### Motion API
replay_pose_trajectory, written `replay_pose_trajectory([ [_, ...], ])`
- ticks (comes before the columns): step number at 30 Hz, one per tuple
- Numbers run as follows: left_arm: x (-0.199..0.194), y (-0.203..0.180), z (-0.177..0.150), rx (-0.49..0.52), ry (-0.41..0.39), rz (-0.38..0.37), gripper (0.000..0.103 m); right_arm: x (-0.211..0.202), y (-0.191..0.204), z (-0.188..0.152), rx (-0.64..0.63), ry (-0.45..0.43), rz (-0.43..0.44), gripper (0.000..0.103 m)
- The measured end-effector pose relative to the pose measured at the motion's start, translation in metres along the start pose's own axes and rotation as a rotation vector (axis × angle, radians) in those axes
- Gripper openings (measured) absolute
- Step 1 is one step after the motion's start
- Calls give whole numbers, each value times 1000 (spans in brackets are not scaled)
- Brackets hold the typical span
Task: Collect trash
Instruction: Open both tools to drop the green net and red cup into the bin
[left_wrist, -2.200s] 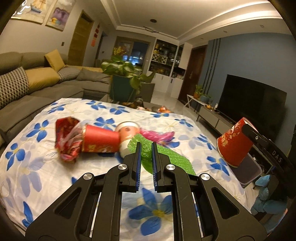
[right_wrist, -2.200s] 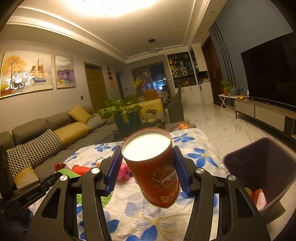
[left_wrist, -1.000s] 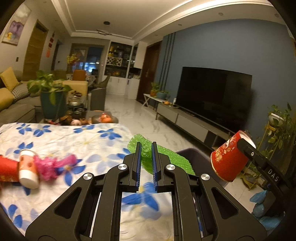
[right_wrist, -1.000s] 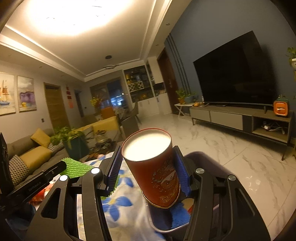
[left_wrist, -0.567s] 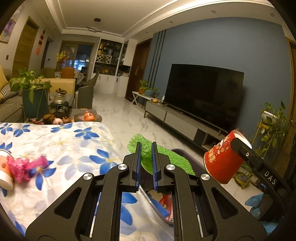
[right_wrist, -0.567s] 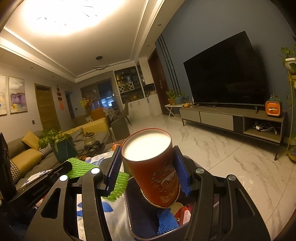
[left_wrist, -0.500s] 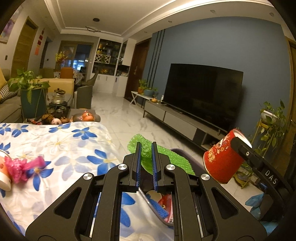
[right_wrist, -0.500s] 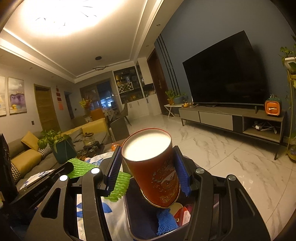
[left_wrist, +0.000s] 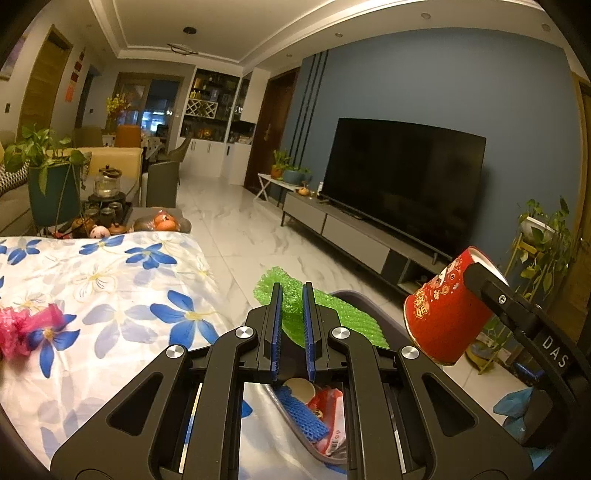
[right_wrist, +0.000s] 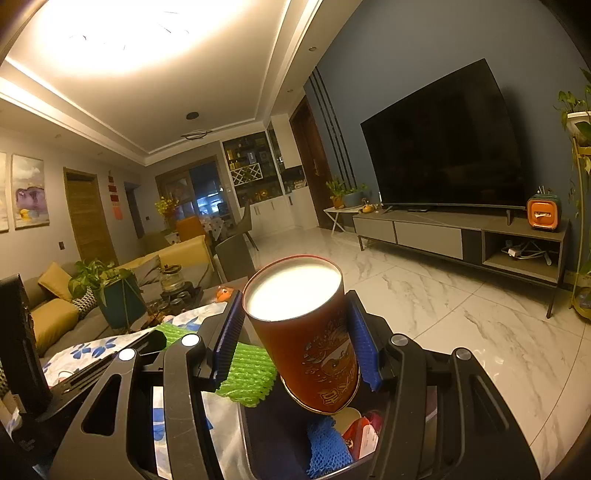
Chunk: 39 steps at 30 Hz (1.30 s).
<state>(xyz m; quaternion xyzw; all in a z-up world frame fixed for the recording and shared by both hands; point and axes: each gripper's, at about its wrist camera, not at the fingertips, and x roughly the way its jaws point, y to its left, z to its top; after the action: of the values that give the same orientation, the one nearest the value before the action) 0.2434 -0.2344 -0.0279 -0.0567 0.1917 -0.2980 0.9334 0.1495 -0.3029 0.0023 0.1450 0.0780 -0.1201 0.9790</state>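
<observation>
From the left wrist, the left tool (left_wrist: 292, 306) was clamped on a green foam net (left_wrist: 291, 301) above the bin (left_wrist: 373, 319), which already held blue mesh (left_wrist: 301, 410) and red wrappers — a start made. At 9 o'clock, pink trash (left_wrist: 22, 328) lay on the counter (left_wrist: 122, 295), left to fetch.

From the right wrist, the right tool (right_wrist: 295, 332) gripped a red cup (right_wrist: 314, 350) over the bin (right_wrist: 266, 435) at 6 o'clock — neither load dropped yet.

Left gripper (left_wrist: 292, 295) has its jaws nearly together, pinching green foam (left_wrist: 291, 302) that sticks out ahead; right gripper (right_wrist: 295, 332) has its jaws spread wide, clamping a red cup (right_wrist: 306, 339) upright between the pads.
</observation>
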Motion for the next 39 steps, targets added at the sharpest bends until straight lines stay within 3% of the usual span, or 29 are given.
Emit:
replay_pose_trajectory([
  [17,33,-13,-3,1,44,-27,11,11,-6,-5,11,-1,-22,55],
  [21,40,-13,-7,6,68,-66,14,18,-9,-9,14,3,-27,55],
  [22,42,-14,-7,13,71,-70,19,20,-10,-10,20,3,-30,62],
  [23,42,-14,-9,19,74,-64,30,20,-12,-11,28,5,-34,69],
  [26,39,-9,-13,15,60,-44,65,17,-18,-12,49,3,-44,70],
  [32,31,10,-12,-37,63,13,77,0,-20,-10,44,-12,-64,73],
  [39,-3,35,-18,-46,44,136,89,-28,-10,-14,1,-34,-76,80],
])
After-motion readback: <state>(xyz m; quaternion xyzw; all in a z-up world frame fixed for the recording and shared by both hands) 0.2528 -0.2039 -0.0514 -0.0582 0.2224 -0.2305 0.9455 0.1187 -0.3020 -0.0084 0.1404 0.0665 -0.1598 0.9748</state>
